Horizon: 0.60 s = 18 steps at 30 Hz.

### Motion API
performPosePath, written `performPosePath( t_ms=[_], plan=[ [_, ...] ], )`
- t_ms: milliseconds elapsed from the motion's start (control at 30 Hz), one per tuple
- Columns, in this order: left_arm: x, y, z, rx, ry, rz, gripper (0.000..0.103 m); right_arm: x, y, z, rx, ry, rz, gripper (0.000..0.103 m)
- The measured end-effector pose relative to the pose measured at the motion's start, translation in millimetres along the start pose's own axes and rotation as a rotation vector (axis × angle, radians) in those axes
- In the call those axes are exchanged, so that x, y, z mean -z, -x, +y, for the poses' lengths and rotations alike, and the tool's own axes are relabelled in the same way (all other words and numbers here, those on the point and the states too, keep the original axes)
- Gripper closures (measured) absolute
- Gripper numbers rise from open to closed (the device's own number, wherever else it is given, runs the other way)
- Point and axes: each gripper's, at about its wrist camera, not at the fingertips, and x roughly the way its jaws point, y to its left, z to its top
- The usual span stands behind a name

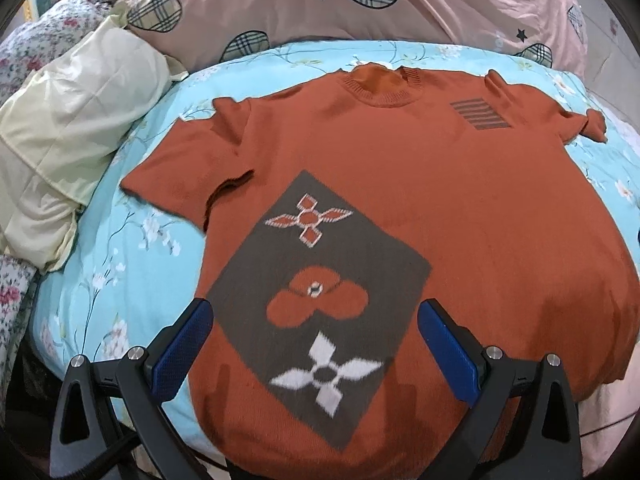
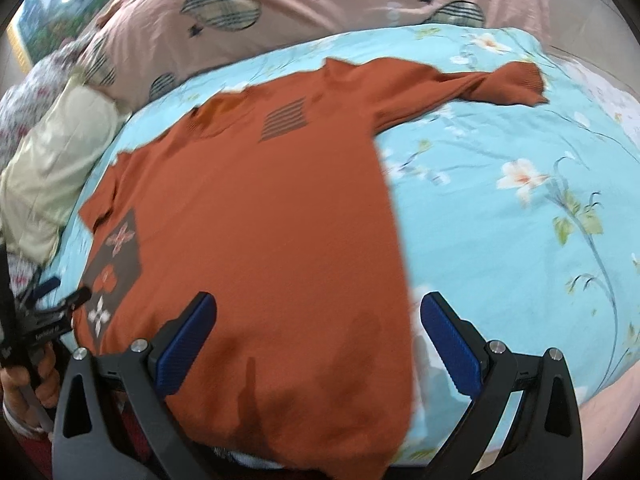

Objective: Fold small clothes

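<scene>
An orange knit sweater (image 1: 460,208) lies spread flat on a light blue floral bedsheet (image 1: 120,264), collar away from me. It has a grey diamond panel (image 1: 320,304) with flower motifs and a grey striped patch (image 1: 480,114). My left gripper (image 1: 316,312) is open above the hem's left part, over the grey panel. In the right wrist view the sweater (image 2: 260,220) fills the middle, its right sleeve (image 2: 480,84) stretched out. My right gripper (image 2: 318,312) is open above the hem's right edge. The left gripper (image 2: 52,312) shows at the left there.
A pale yellow pillow (image 1: 68,128) lies at the left of the bed. A pink quilt (image 1: 320,4) with plaid hearts is bunched along the back. A floral blanket (image 1: 44,32) sits at the far left. Bare blue sheet (image 2: 520,220) spreads to the right of the sweater.
</scene>
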Motion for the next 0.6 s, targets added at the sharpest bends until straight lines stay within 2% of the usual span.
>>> performPosePath(
  t_ms=[100,167,300,367,500,600],
  plan=[
    [-11,-3,-1,0.007,0.002,-0.008,0.001,-25,3,-29,0.008,-0.055,-0.046,0.005],
    [-16,-5,-3,0.004,-0.004,-0.007,0.001,-44,3,-48,0.022,-0.096,-0.072,0.017],
    [-21,-11,-9,0.008,-0.026,0.001,0.001,-84,0,-84,0.045,-0.178,-0.122,0.032],
    [-23,-16,-14,0.006,-0.040,0.017,0.001,-113,-5,-104,0.055,-0.226,-0.144,0.049],
    [-25,-25,-20,0.007,-0.057,0.036,0.001,-170,-22,-130,0.050,-0.263,-0.198,0.059],
    [-29,-32,-23,0.013,-0.057,0.053,0.001,-205,-46,-147,0.054,-0.289,-0.193,0.063]
  ],
)
